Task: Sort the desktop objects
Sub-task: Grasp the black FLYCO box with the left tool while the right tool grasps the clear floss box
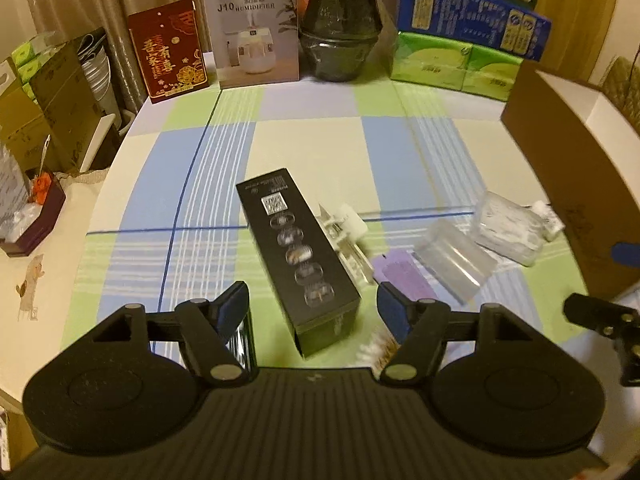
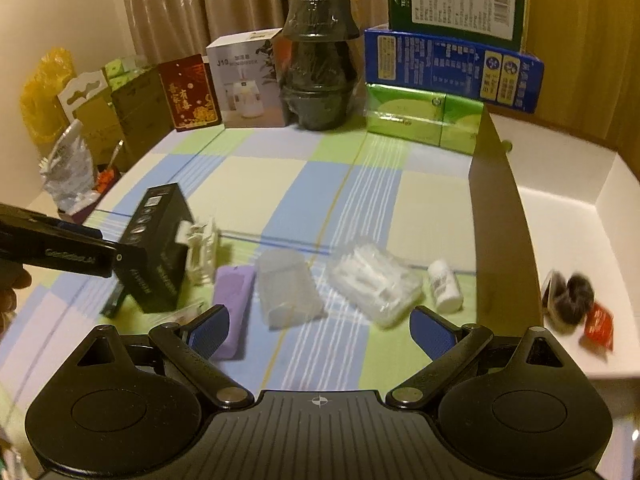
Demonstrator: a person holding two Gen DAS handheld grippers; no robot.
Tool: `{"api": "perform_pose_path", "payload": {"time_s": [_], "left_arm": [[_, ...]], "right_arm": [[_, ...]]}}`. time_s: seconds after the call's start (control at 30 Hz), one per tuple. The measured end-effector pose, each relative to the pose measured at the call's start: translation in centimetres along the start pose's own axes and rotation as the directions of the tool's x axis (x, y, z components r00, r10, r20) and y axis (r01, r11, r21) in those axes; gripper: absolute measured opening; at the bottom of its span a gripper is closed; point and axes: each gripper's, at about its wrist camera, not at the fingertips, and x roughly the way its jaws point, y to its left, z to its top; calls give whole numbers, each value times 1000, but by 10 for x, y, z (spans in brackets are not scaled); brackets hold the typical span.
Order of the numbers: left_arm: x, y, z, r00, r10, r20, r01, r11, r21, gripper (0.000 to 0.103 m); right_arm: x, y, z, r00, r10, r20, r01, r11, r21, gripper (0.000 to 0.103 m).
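Observation:
A long black box [image 1: 296,252] lies on the checked tablecloth, its near end between the fingers of my left gripper [image 1: 313,306], which is open; the blue pads stand clear of its sides. To its right lie a white clip [image 1: 344,232], a purple pad [image 1: 400,276], a clear plastic tub [image 2: 286,288], a clear case of cotton swabs [image 2: 372,280] and a small white bottle [image 2: 444,286]. My right gripper [image 2: 322,330] hangs open above the tub and case, holding nothing. The left gripper's body [image 2: 60,248] shows at the left of the right wrist view.
A cardboard box [image 2: 560,200] with a white inside stands at the right, holding a dark round thing [image 2: 572,296] and a red packet [image 2: 598,326]. Along the back stand a red box [image 1: 170,54], a humidifier box [image 1: 256,28], a black pot [image 1: 340,28] and green tissue packs [image 1: 452,66].

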Motion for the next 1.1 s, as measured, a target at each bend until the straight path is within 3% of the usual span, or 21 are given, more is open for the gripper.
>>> {"api": "perform_pose_path", "payload": {"time_s": [0.17,0.3,0.53,0.83,0.97,1.1], "left_arm": [[21,0,11,1000,14,-18,-14,1000,27,63],[33,4,16,999,9,-34,-8,1000,27,57],[43,10,22,999,37,-25,-35,997,66,40],[52,17,28,998,8,-56,-6,999,40,40],[58,17,30,997,4,-73,1,998,59,40],[69,17,36,995,7,-99,1,997,77,41]], "right_arm": [[21,-9,16,999,-30,-17,28,994,-104,93],[47,-19,28,996,-23,-89,3,978,-209,76],[88,-34,42,974,-33,-225,-39,951,-308,76],[136,-38,50,936,-22,-353,-120,918,-377,75],[152,-44,49,919,-1,-395,-149,925,-351,63],[159,-44,47,913,5,-408,-153,930,-333,61]]}}
